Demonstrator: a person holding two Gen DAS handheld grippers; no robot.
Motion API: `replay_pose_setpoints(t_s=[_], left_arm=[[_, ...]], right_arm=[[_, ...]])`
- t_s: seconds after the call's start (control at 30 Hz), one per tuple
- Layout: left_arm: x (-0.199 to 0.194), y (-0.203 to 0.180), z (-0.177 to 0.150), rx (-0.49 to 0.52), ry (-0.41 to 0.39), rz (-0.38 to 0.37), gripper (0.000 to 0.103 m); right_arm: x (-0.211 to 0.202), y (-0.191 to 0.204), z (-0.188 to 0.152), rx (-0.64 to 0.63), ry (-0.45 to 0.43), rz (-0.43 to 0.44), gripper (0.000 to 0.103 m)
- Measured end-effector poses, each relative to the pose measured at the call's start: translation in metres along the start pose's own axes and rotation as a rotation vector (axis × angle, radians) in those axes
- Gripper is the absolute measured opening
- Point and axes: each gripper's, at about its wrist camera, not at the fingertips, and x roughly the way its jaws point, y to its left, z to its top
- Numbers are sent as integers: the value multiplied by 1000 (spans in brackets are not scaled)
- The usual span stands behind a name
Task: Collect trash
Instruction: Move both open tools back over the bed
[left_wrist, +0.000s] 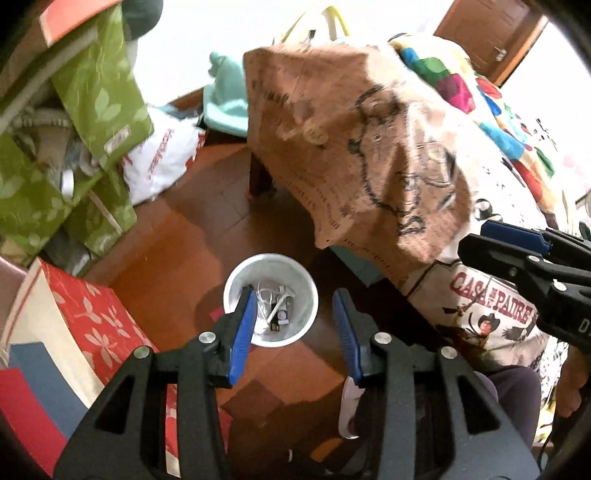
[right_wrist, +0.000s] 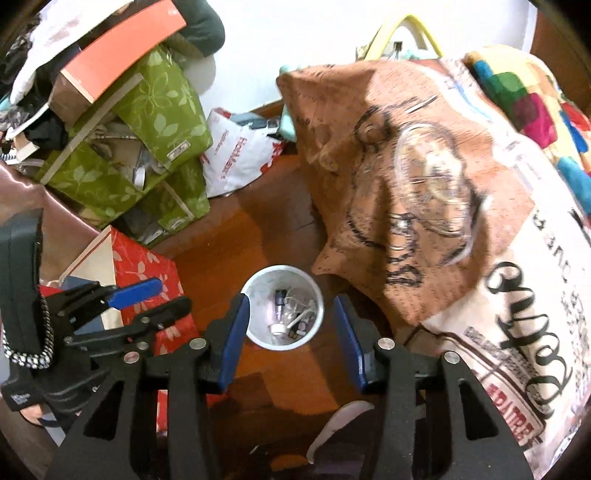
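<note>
Trash (left_wrist: 275, 314) sits in the white cup (left_wrist: 236, 280) on the wooden floor (left_wrist: 192, 236), right below us. Our left gripper (left_wrist: 293, 334) and right gripper (right_wrist: 290, 338) hang over it, jaws apart, empty. We judge a drop just finished; next we hunt another scrap. What the bits are, we can't tell.
</note>
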Motion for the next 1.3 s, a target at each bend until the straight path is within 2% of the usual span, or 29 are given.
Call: replay_pose_setpoints(t_s=[0.23,0.37,0.53,0.73,1.03,1.17,1.3], left_arm=[[-45,-46,8,89,-91,-20,42],[-66,-87,17,155,-136,-42,42],[-86,-151,27,253,-185,-83,42],[-91,-226,42,348,-212,-135,44],[-50,-348,82,482,-192,-207,45],[-19,-395,102,536,-175,-230,45],[28,-441,128,592,-145,-243,45]], right_arm=[[-61,-30,-19,23,-107,-50,44],[-94,-58,-32,48,-166,-93,44],[-134,-106,-51,111,-230,-143,44],[-174,-167,-70,187,-288,-185,44],[-201,-263,-85,282,-336,-256,44],[-195,-314,-84,331,-339,-268,44],[-176,-364,-76,373,-329,-273,44]])
